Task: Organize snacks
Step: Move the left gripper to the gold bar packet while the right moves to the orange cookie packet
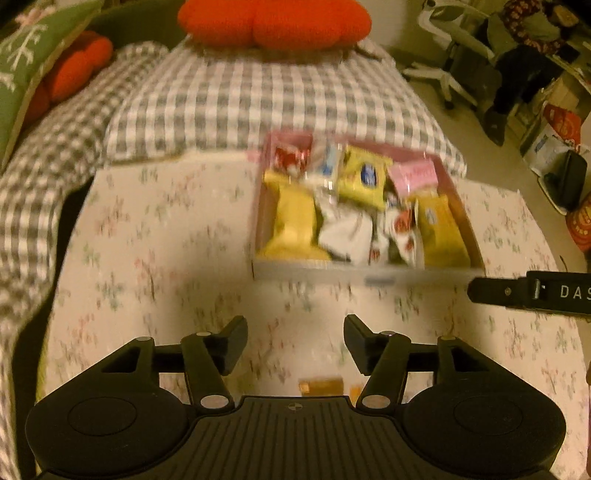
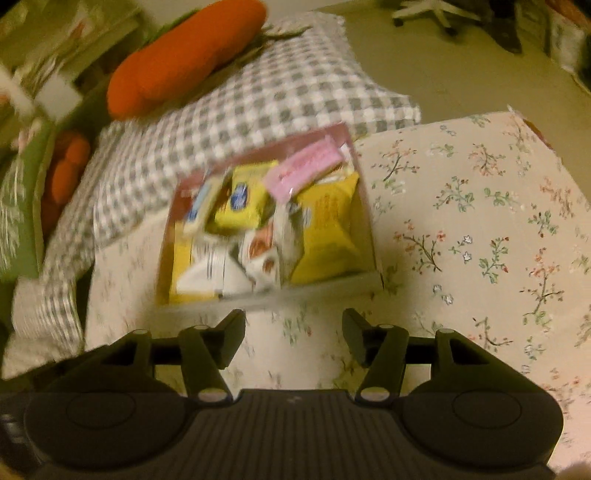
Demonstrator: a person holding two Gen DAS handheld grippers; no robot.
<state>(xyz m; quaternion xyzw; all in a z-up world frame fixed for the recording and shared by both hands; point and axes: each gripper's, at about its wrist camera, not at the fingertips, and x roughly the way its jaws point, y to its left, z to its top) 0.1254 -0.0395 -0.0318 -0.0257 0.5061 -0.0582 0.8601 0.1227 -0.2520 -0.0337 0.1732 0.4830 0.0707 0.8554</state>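
Note:
A shallow pink box (image 1: 365, 272) sits on the floral cloth and holds several snack packs: yellow packs (image 1: 295, 218), a white pack (image 1: 345, 234) and a pink pack (image 1: 413, 175). The box also shows in the right wrist view (image 2: 364, 206), with a yellow pack (image 2: 325, 232) and a pink pack (image 2: 306, 170). My left gripper (image 1: 295, 343) is open and empty, in front of the box. A small orange snack (image 1: 321, 386) lies on the cloth just below it. My right gripper (image 2: 293, 339) is open and empty, near the box's front edge; it shows at the right of the left wrist view (image 1: 532, 291).
The floral cloth (image 2: 480, 221) covers the surface. Behind it lie a grey checked pillow (image 1: 258, 96), orange cushions (image 1: 273, 22) and a green cushion (image 1: 22, 74). An office chair (image 1: 454, 55) and bags (image 1: 557, 147) stand on the floor at the right.

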